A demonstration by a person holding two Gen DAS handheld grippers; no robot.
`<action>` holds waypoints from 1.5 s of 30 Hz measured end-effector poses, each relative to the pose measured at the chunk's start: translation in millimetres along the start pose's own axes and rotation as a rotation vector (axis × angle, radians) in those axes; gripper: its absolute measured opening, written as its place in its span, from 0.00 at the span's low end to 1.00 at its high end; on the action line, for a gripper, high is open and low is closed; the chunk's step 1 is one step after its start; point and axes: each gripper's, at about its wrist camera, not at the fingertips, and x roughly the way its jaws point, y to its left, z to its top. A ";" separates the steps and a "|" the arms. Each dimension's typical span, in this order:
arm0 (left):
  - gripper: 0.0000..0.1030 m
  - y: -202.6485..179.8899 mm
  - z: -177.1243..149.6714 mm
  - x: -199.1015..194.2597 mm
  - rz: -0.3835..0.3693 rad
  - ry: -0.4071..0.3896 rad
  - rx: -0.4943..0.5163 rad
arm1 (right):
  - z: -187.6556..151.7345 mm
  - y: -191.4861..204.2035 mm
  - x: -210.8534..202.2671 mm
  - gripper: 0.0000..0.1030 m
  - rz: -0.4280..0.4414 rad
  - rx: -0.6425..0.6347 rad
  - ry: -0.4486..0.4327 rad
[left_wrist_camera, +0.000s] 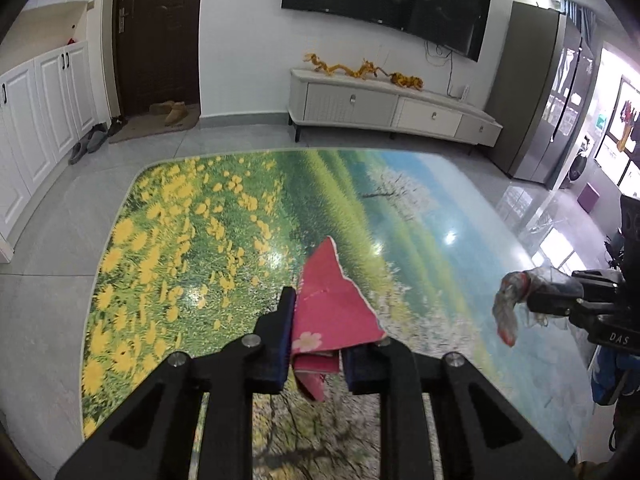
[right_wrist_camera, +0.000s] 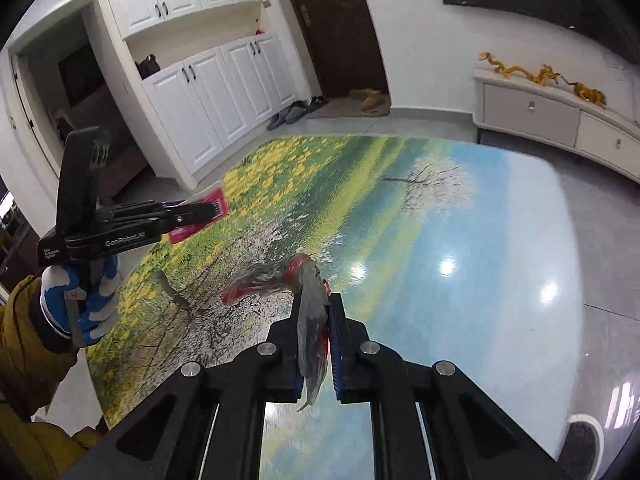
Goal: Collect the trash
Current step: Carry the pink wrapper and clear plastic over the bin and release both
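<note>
My left gripper point(left_wrist_camera: 318, 332) is clamped on a pink wrapper point(left_wrist_camera: 332, 312), a flat piece of packaging with a small flower print and a torn point that sticks up past my fingertips. The jaws stand only slightly apart, held that way by the folded wrapper between the pads. It hangs clear of the floor mat point(left_wrist_camera: 200, 240), a glossy mat printed with yellow flowers, grass and blue sky, and sits over the middle of the mat's near half.

My right gripper point(right_wrist_camera: 316, 332) is closed almost completely on a crumpled clear plastic wrapper point(right_wrist_camera: 308, 320) with red print. One loose end trails toward the left edge of the mat and a short tail hangs below the pads. It too is lifted off the mat, over the near edge.

From the right wrist view, the gloved hand point(right_wrist_camera: 84, 300) carrying my left gripper shows near the mat's left edge.

I judge both pick-ups done: each gripper has one piece of trash. No other litter shows on the visible mat. No bin or bag is in view, so the carrying and dropping is left.
</note>
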 end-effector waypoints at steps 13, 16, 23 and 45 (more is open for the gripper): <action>0.18 -124.8 20.7 -55.9 -0.148 -0.084 0.158 | -88.7 -69.8 -157.4 0.10 -0.255 0.223 -0.202; 0.18 -178.3 23.5 -44.6 -0.207 -0.060 0.236 | -126.7 -100.8 -183.1 0.10 -0.373 0.289 -0.197; 0.19 -315.5 18.3 -0.7 -0.326 0.032 0.423 | -201.0 -170.0 -215.1 0.10 -0.484 0.496 -0.180; 0.57 -470.8 -7.6 123.2 -0.471 0.278 0.422 | -267.4 -277.3 -166.6 0.47 -0.530 0.732 -0.031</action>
